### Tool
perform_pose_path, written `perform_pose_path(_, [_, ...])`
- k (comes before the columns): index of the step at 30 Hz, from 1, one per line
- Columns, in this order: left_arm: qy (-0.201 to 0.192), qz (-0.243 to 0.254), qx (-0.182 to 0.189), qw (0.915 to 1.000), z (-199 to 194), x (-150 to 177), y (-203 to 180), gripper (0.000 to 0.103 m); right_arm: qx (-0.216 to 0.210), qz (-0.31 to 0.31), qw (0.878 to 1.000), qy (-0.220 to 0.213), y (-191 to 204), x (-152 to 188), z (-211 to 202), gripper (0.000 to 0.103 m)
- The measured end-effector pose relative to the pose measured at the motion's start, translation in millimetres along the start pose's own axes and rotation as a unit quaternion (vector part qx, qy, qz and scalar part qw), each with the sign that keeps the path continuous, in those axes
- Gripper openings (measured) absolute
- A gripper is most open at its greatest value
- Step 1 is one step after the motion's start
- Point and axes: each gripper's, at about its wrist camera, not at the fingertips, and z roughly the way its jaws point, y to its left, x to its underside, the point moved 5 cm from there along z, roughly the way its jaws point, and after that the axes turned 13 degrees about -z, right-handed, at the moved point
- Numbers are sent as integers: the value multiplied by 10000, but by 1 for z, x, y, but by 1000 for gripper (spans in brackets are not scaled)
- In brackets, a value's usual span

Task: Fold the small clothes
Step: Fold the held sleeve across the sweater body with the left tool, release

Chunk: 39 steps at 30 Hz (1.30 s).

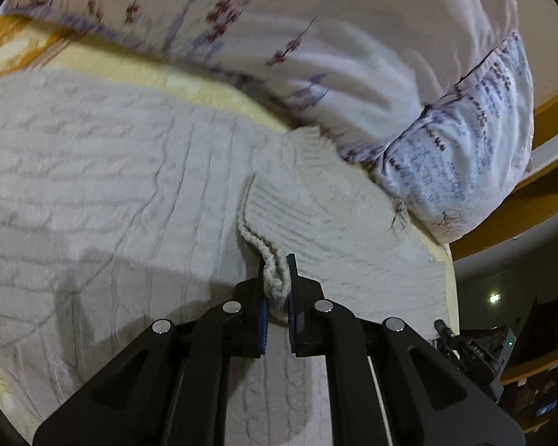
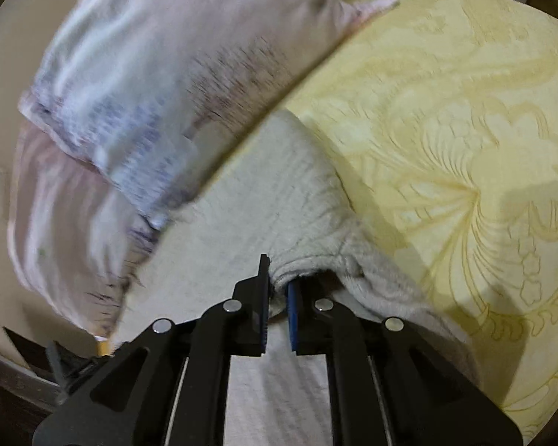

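I see a pale grey cable-knit sweater (image 1: 104, 156) spread flat on the yellow bed, its ribbed, rolled edge pinched upright at my near side, one sleeve cuff lying against the floral pillow, another bunched fold lifted.

I see a nubby grey knit sweater (image 1: 111, 171), a smooth embossed yellow bedspread (image 2: 446, 130), and matt black plastic on my left gripper (image 1: 278, 278).
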Motion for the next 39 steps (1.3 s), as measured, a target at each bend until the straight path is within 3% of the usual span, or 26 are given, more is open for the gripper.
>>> perform_pose_path(2, [-35, 155, -99, 9998, -1, 1, -4, 8, 165, -114, 9998, 15, 5, 2, -8, 17])
perform_pose_path(4, [-4, 202, -116, 9997, -2, 3, -6, 9, 401, -165, 9990, -84, 9, 4, -20, 47])
perform_pose_path(8, [-53, 219, 11, 9997, -24, 5, -4, 17, 1027, -703, 9898, -690, 31, 0, -52, 58])
perform_pose_path(10, [-163, 183, 48, 9997, -40, 5, 0, 41, 942, -1067, 9871, -730, 48, -5, -51, 65])
perform_pose_path(12, [-448, 99, 86, 9989, -71, 1, 15, 51, 577, -1527, 9860, -349, 73, -5, -32, 66])
perform_pose_path(14, [-727, 15, 71, 9973, -100, -5, 31, 53, 228, -1908, 9812, 199, 99, 4, -1, 66])
perform_pose_path(20, [-1599, -787, -483, 9828, -181, -32, 112, 54, 180, -2869, 9533, 930, 150, 32, 59, 66])
perform_pose_path(24, [-1882, -1609, -643, 9667, -209, -44, 169, 54, 281, -3150, 9445, 887, 158, 44, 64, 82])
perform_pose_path(29, [-1977, -2504, -350, 9471, -215, -57, 210, 53, 19, -2893, 9531, 884, 154, 43, 56, 82])
perform_pose_path(34, [-2199, -2882, -122, 9319, -219, -75, 222, 52, -119, -2776, 9567, 870, 153, 43, 49, 82])
perform_pose_path(39, [-2310, -3140, -46, 9209, -221, -90, 239, 34, -272, -2711, 9582, 876, 154, 44, 45, 83])
